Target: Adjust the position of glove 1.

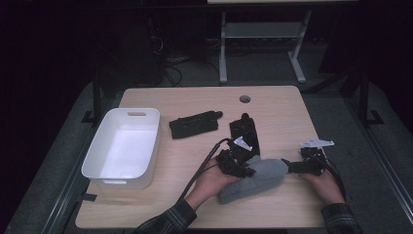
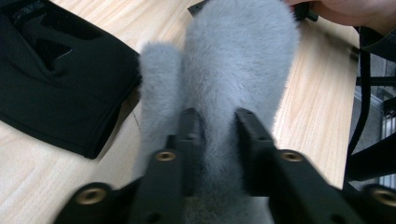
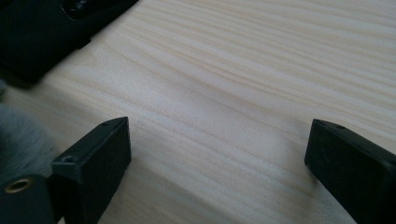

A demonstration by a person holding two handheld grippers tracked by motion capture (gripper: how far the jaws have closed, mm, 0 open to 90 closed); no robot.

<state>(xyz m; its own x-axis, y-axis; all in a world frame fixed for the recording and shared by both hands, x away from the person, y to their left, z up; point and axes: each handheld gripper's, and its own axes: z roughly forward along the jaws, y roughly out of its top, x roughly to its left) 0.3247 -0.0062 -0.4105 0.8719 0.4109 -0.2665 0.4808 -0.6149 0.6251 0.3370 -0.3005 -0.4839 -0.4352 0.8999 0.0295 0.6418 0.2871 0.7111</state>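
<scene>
White bin (image 1: 122, 146) at the table's (image 1: 272, 105) left side, nothing visible inside it. Grey fuzzy mitten (image 1: 253, 179) lies flat near the front edge, between both hands, long axis running low-left to upper-right in the high view. Left gripper (image 2: 218, 140) has the mitten's fabric between its jaws; whether the pads press it, cannot tell. Right gripper (image 3: 217, 154) jaws wide apart over bare wood, just beside the mitten. Two black gloves (image 1: 195, 124) lie farther back.

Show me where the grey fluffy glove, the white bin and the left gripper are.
grey fluffy glove (image 1: 253, 179): high view, middle of its body.
white bin (image 1: 99, 138): high view, left wall.
left gripper (image 2: 218, 140): left gripper view, between its fingertips.
</scene>
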